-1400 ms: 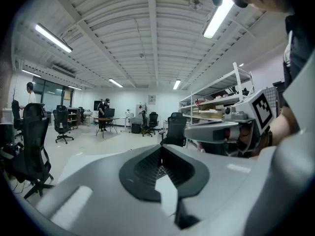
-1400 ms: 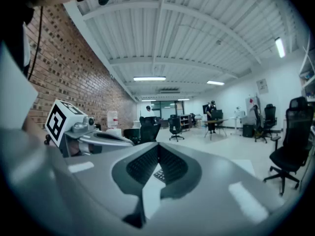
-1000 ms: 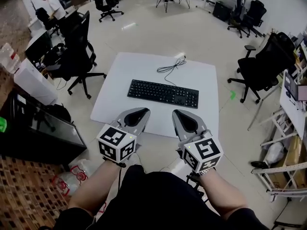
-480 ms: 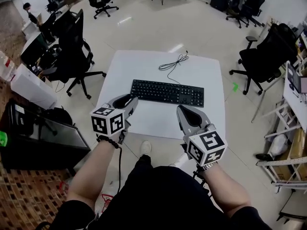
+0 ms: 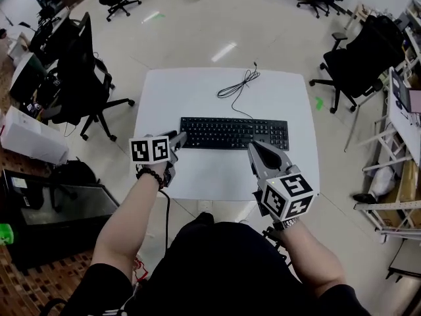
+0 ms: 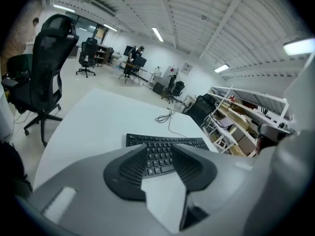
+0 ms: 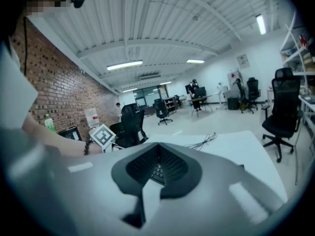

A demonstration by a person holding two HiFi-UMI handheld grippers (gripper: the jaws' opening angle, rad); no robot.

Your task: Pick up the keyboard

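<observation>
Table first: a white square table [image 5: 197,97] is seen in the middle of a pale shiny floor [image 5: 197,25]. A black mesh office chair [image 5: 79,71] is parked off its left side, and another black office chair [image 5: 358,71] off its right. A long black computer keyboard [image 5: 233,133] is laid flat across the near half of the tabletop, and its long side is lined up with the near edge. The left gripper [image 5: 179,137] is brought in at the keyboard's near left corner. Its jaws are spread and opening, and in the left gripper view only the keys are framed beyond the gap; nothing is pinched, and contact cannot be made out. The right gripper [image 5: 255,149] is held over the near edge of the keyboard, right of the middle, with its jaws pressed together on nothing. A thin black cable [image 5: 238,85] is trailed in loose loops from the keyboard's far edge towards the table's far side.
</observation>
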